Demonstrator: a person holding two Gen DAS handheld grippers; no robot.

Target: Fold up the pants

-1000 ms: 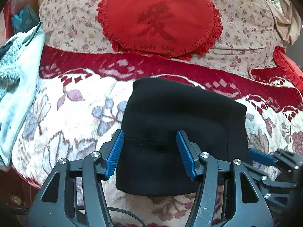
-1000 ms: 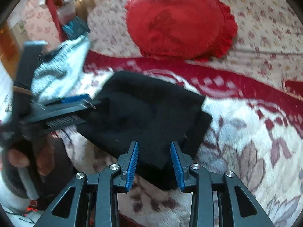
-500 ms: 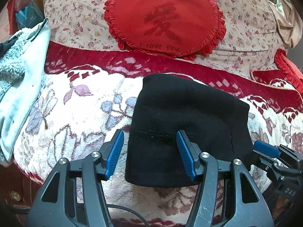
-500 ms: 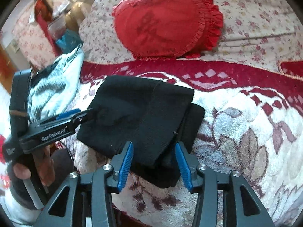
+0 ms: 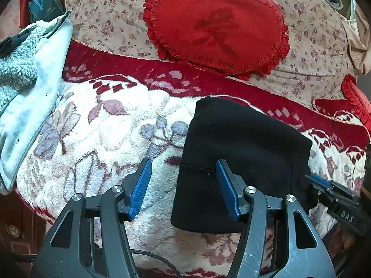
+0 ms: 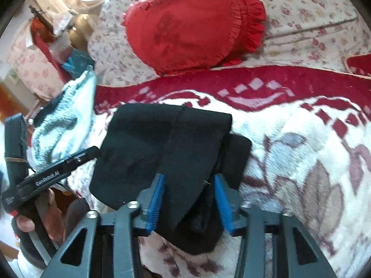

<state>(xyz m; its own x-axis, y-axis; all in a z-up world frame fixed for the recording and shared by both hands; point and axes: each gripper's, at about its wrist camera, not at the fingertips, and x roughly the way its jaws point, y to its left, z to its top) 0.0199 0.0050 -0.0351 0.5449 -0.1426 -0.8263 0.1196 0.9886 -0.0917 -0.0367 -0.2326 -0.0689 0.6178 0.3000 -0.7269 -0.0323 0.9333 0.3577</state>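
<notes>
Black folded pants: one; grippers: two.

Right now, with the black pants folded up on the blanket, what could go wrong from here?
1. The right gripper is open with the folded black fabric pants bunched between its fingers; pulling back may snag and undo the fold.
2. The pants lie near the front edge of the fluffy floral blanket, so a nudge could slide them off.

pants folded on blanket; heart cushion behind; fleece garment left.
</notes>
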